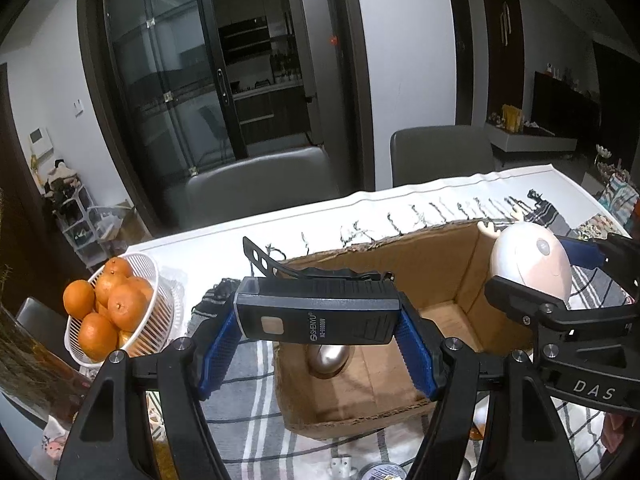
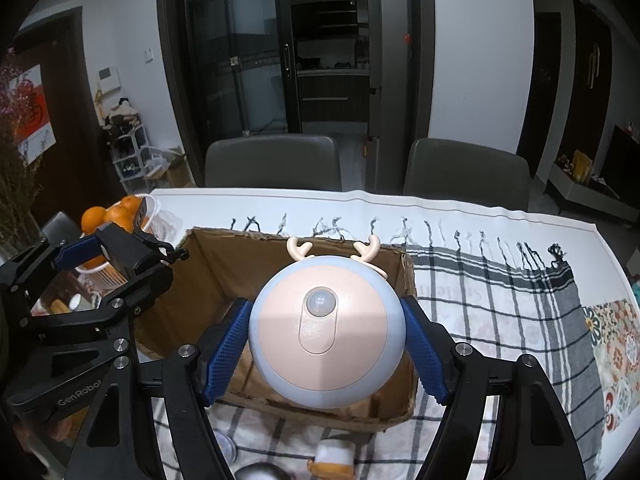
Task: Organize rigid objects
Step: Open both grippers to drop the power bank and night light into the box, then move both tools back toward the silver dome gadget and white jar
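A: We have the bike light (image 1: 318, 316) clamped crosswise in the left gripper (image 1: 318, 334), above the near-left part of the cardboard box (image 1: 440, 268), likely so it can go down flat beside the metal egg (image 1: 329, 360) already inside

B: And the right gripper (image 2: 326, 338) pinches the antlered night light (image 2: 325, 334) by its round sides over the same box (image 2: 224, 276), sensor facing us. The basket of oranges (image 1: 110, 312) sits left of the box, outside our sorting

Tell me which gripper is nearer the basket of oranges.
Left. The left gripper, holding the bike light, is beside the basket of oranges; the right gripper is across the cardboard box.
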`<action>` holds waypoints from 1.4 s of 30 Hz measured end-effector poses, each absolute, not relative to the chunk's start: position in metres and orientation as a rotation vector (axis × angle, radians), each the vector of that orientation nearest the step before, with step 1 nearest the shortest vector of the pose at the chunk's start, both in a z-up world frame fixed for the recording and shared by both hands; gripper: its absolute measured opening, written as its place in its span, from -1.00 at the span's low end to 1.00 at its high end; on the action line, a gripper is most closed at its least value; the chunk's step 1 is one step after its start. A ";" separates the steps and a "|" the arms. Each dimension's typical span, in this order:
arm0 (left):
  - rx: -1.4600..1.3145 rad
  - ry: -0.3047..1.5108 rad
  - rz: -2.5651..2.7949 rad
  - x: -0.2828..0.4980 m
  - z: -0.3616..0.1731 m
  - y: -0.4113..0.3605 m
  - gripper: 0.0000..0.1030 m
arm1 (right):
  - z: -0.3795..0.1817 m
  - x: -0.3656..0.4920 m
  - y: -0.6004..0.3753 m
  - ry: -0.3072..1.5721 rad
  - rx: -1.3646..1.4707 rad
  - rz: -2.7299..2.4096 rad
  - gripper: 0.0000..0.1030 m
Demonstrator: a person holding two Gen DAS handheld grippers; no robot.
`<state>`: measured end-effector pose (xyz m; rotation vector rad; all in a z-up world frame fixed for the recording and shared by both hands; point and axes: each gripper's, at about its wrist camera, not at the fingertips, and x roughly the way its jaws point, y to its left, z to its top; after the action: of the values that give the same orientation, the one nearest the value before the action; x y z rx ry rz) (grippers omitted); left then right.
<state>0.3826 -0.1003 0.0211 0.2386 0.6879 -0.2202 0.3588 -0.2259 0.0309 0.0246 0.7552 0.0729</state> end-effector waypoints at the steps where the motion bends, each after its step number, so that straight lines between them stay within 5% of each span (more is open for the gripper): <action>1: 0.239 0.693 -0.219 0.384 0.019 -0.100 0.40 | 0.029 0.361 -0.226 0.762 0.023 0.074 0.45; 13: 0.256 0.768 -0.216 0.399 0.001 -0.102 0.40 | 0.009 0.380 -0.227 0.830 0.014 0.086 0.45; 16: 0.265 0.753 -0.201 0.398 0.003 -0.103 0.56 | 0.006 0.382 -0.230 0.846 0.018 0.075 0.47; 42: 0.196 0.708 -0.159 0.331 0.023 -0.077 0.56 | 0.037 0.321 -0.217 0.748 0.001 0.011 0.49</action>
<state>0.3307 -0.0775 0.0226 0.1962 0.7084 -0.1585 0.3208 -0.2173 0.0367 0.0008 0.7479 0.0106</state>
